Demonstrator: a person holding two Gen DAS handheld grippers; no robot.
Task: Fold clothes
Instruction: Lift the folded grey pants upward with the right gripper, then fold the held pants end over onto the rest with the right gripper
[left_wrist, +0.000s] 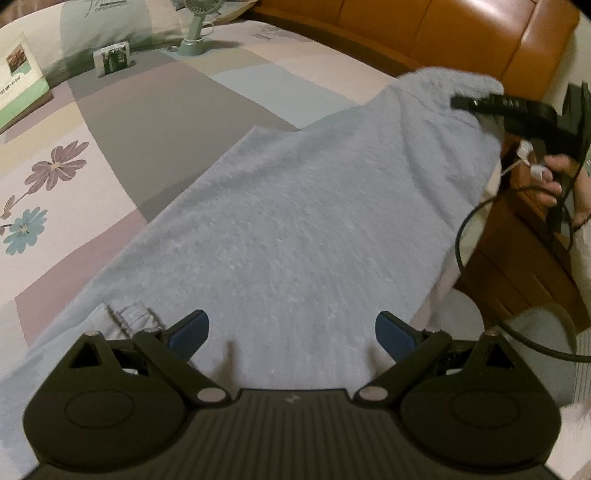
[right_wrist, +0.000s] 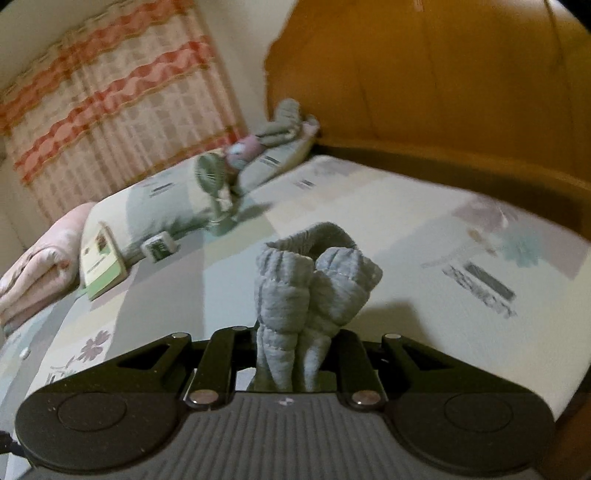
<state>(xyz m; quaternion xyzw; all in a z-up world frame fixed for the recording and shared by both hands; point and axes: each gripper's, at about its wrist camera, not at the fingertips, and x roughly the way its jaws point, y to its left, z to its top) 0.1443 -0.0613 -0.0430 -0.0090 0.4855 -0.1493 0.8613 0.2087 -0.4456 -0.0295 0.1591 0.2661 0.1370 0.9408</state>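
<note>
right claw (right_wrist: 291, 354) clenched on a bunched elastic edge of the pale blue-grey garment (left_wrist: 295, 221), the gathered cloth standing up between the closed fingers at about 12 o'clock of the right wrist view; likely a waistband or cuff, cannot tell which. in the left wrist view the same claw (left_wrist: 480, 107) sits at 2 o'clock, raising that end off the bed (left_wrist: 147, 122), so the cloth slopes down toward 7 o'clock. judged reason: lifting one end to carry it over into a fold. left claw (left_wrist: 291, 332) released, blue pads spread wide over the near part of the garment, cloth under them but not pinched; whether the pads touch it, cannot tell. a person's hand (left_wrist: 554, 181) on the right claw's handle at 3 o'clock. containers: none in use. by the pillows from 10 to 11 o'clock stand a small fan (left_wrist: 195, 29), a little box (left_wrist: 112, 57) and a booklet (left_wrist: 20, 74), all well apart from the garment. orange headboard (left_wrist: 424, 29) at 1 o'clock.
</note>
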